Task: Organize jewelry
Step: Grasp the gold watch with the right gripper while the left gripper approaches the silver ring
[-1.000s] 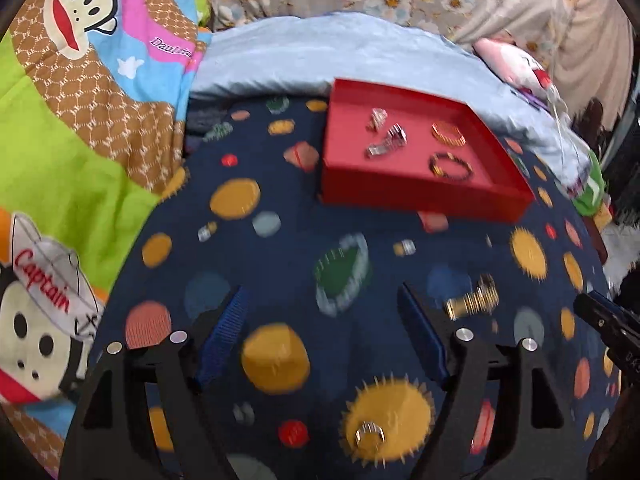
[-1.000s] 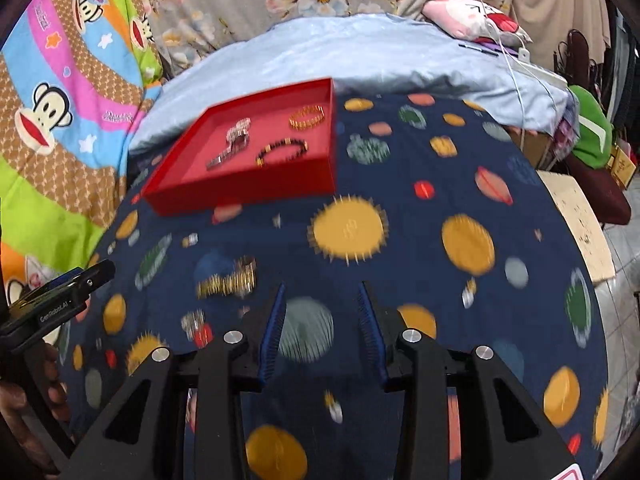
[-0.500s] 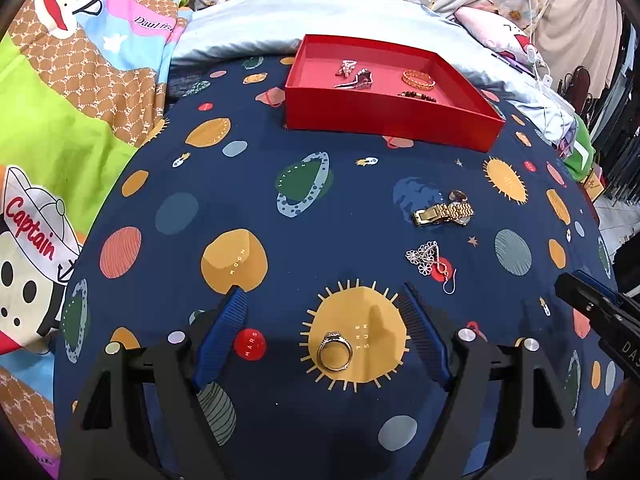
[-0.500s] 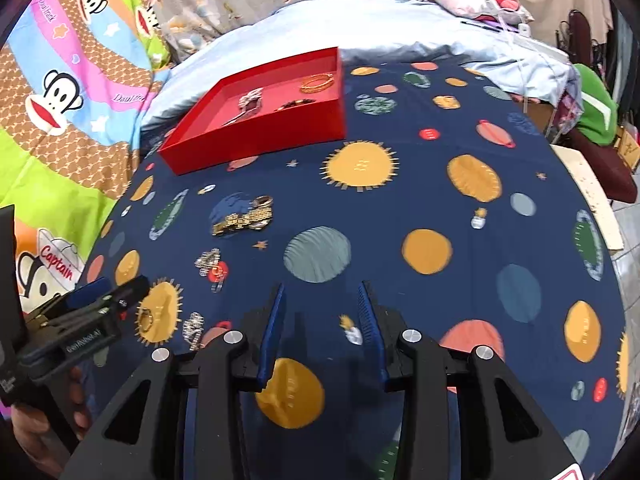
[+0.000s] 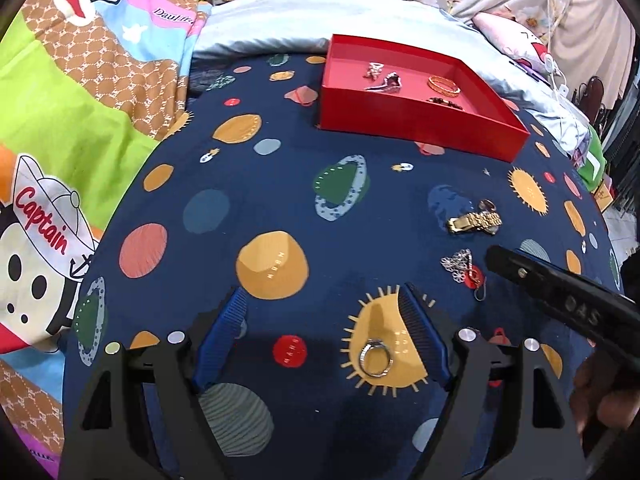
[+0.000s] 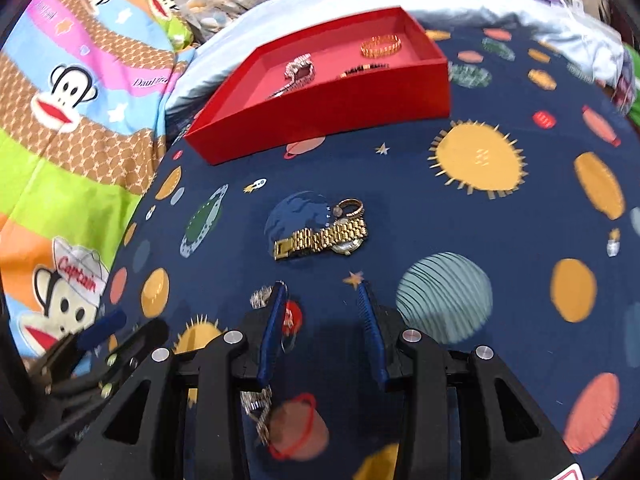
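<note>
A red tray (image 5: 416, 128) at the far side of the planet-print cloth holds a gold bangle (image 5: 443, 84), a dark bracelet and silver pieces; it also shows in the right wrist view (image 6: 328, 108). My left gripper (image 5: 324, 308) is open, low over the cloth, with a silver ring (image 5: 374, 358) between its fingers near the right one. A gold watch (image 6: 320, 238) and a gold ring (image 6: 351, 207) lie ahead of my open right gripper (image 6: 322, 296). A silver pendant (image 5: 460, 266) lies by the right gripper's left finger (image 6: 272, 320).
Cartoon monkey bedding (image 5: 60, 160) lies to the left, a light blue sheet (image 5: 280, 24) behind the tray. The right gripper's body (image 5: 560, 300) reaches in at the left wrist view's right. Another silver chain piece (image 6: 258, 408) lies under the right gripper.
Both grippers moved lower and closer to the cloth. The right gripper moved left and forward toward the watch and pendant, and opened wider. The ring now sits nearer the left gripper's right finger.
</note>
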A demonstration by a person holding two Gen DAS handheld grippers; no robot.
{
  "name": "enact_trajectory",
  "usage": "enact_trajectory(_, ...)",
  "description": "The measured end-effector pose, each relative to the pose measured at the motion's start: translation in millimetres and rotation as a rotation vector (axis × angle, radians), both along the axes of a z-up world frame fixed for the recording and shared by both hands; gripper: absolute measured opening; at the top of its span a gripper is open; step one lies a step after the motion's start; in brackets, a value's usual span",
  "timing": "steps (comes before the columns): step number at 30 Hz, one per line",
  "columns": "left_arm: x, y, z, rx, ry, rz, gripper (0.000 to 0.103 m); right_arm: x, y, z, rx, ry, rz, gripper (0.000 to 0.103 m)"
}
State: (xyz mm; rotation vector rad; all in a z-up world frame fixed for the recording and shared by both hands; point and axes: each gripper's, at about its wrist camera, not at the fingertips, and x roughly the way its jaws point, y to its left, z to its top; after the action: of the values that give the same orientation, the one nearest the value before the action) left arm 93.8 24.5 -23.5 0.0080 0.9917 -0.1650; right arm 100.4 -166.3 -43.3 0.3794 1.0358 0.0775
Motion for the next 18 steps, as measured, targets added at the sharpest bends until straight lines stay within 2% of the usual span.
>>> enact_trajectory(12,12.0,14.5,-3.1,-0.029,0.011,0.026,0.078,41.4,4.5,-1.1,0.013,-0.01,-0.052,0.038)
enact_trajectory(15,14.1,16.7,-5.1,-0.036,0.018,0.032,0.078,48.2,10.6,0.2,-0.032,-0.021,-0.046,0.039)
enact_trajectory(18,15.4,17.1,-7.0,-0.038,0.026,0.033,0.078,52.6,20.3,0.7,-0.12,-0.034,-0.028,0.036)
